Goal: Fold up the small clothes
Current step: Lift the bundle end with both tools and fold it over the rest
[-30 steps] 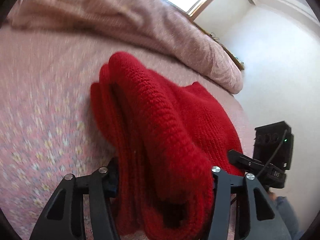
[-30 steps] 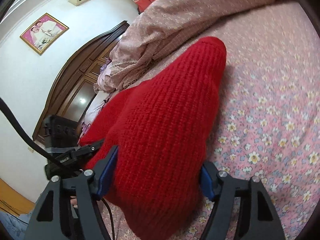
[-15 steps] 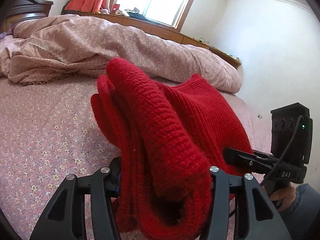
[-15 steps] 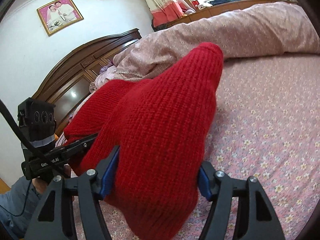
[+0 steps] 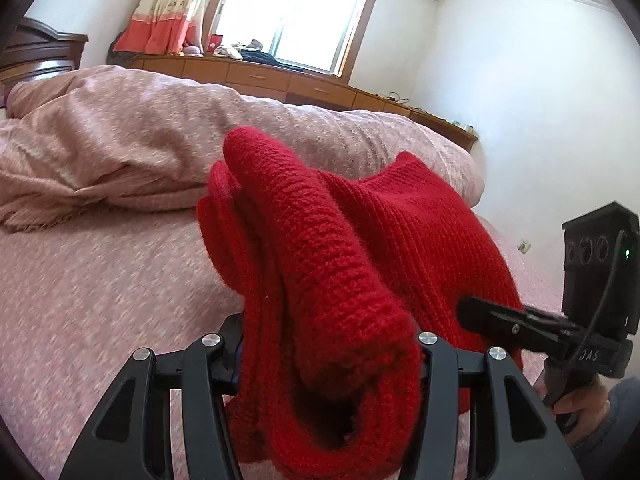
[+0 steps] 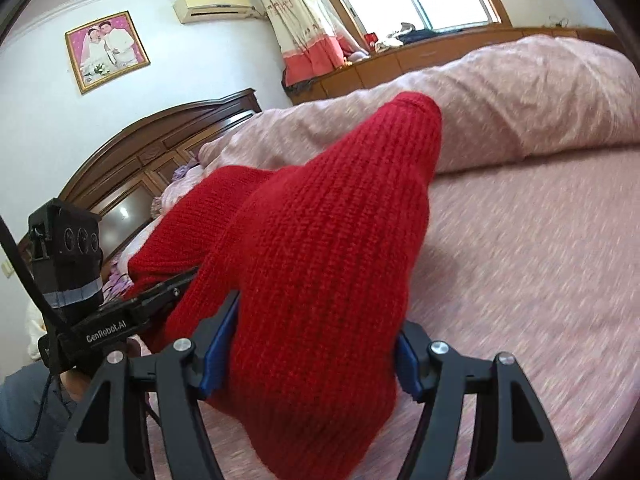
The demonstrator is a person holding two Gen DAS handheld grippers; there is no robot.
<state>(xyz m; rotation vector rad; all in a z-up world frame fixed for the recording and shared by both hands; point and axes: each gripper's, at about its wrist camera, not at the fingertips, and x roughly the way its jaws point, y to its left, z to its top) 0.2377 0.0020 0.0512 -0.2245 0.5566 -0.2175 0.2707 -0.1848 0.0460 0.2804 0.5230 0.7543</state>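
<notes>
A folded red knit sweater hangs lifted above the pink flowered bed. My left gripper is shut on its thick folded left end, several layers bulging between the black fingers. My right gripper is shut on the other end of the red knit sweater, the blue pads pressed into the knit. In the left wrist view the right gripper's finger pokes into the sweater at the right. The right wrist view catches the left gripper at the lower left.
A rumpled pink duvet lies along the far side of the bed. A dark wooden headboard stands at the left, a low wooden cabinet under the window. A hand and blue sleeve show at the lower right.
Both grippers have risen and tilted up with the sweater in them. The views rolled level, so the window and walls now show above the bed. The grips are unchanged.
</notes>
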